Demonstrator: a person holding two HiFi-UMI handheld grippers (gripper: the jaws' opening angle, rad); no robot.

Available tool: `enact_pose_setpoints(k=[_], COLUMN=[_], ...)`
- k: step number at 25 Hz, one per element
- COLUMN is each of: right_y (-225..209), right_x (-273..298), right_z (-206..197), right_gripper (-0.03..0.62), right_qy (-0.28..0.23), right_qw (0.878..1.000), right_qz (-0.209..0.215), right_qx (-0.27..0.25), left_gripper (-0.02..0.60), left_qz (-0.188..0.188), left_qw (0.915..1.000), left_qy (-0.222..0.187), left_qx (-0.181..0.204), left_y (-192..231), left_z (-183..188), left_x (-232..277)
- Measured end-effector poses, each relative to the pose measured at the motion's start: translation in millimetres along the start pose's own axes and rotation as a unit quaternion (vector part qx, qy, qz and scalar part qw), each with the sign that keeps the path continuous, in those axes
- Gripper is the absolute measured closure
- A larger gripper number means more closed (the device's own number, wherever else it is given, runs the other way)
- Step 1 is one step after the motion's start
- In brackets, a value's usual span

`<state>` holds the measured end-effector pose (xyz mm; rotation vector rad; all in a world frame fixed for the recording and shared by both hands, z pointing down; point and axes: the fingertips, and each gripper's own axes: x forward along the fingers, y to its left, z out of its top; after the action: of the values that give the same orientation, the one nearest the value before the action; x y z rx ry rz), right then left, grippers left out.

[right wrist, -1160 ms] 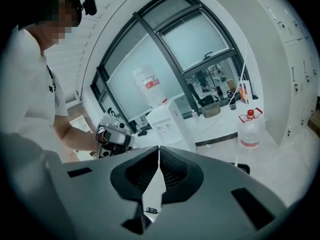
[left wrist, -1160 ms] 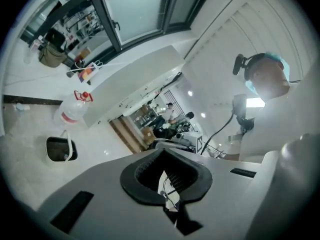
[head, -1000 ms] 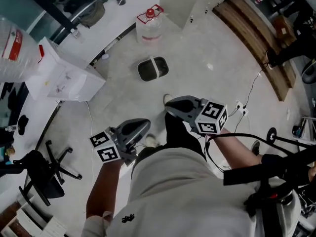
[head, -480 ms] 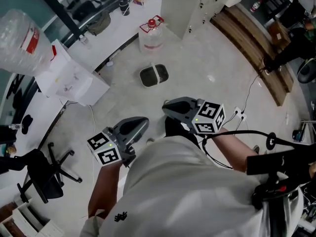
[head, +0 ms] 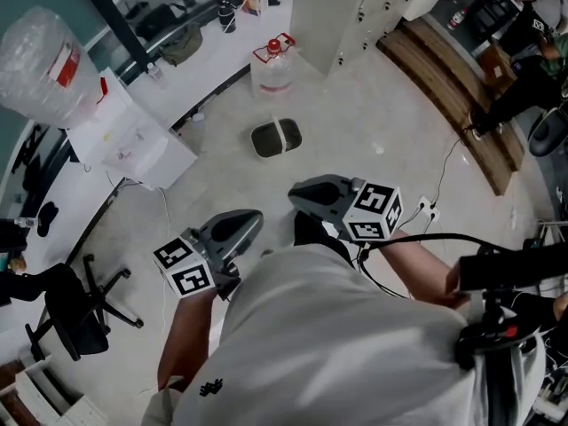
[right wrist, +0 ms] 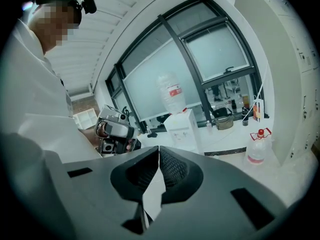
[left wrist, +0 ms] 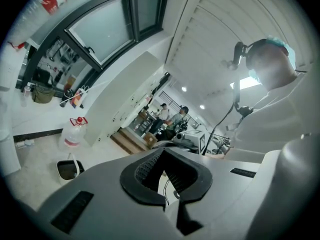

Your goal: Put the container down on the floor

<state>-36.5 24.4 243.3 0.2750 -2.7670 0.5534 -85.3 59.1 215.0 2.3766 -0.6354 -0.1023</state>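
On the pale stone floor [head: 382, 96], well apart from both grippers on the far side, sits the dark rounded-rectangular plastic container [head: 276, 138] with a white rim, mouth up and standing free. Its long axis runs left to right, and a thin handle crosses it from near to far. Just beyond it stands a clear plastic jug with a red cap [head: 272, 60]. The right gripper [head: 295, 195] is the nearer one, with the container straight out past its tips. The left gripper [head: 256, 217] hangs closer to the body and further left. Both pairs of jaws are pressed together with nothing between them, so the set-down looks finished.
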Motion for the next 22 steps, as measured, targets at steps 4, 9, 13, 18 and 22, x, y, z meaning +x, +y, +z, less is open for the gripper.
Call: enact_pose_setpoints(k=[4,9,13,18,22], right_y=[9,16,18,21,21], right_x=[2,5,7,6,9], right_z=[-6,-12,-10,-11,-15], right_gripper=[0.576,0.577,0.577,0.577,0.577], right_qy=[0.003,0.009,0.010,0.011,0.012], right_qw=[1.000,1.000,1.000,1.000,1.000], right_qz=[0.005,0.010,0.011,0.013,0.011], right_qx=[-0.008,-0.018,-0.021,-0.023,-0.025], left_gripper=[0.572,0.572,0.572,0.572,0.572], left_qz=[0.004,0.002,0.000,-0.004,-0.007], left_qw=[1.0000,1.0000,1.0000,1.0000,0.9999], left_qy=[0.000,0.002,0.001,0.006,0.011], left_qx=[-0.002,-0.005,0.000,0.001,0.003], left_y=[-1,0,-2,-4,-1], left_z=[-7,-13,-11,-15,-18], left_x=[-4,-5,-5,-3,-3])
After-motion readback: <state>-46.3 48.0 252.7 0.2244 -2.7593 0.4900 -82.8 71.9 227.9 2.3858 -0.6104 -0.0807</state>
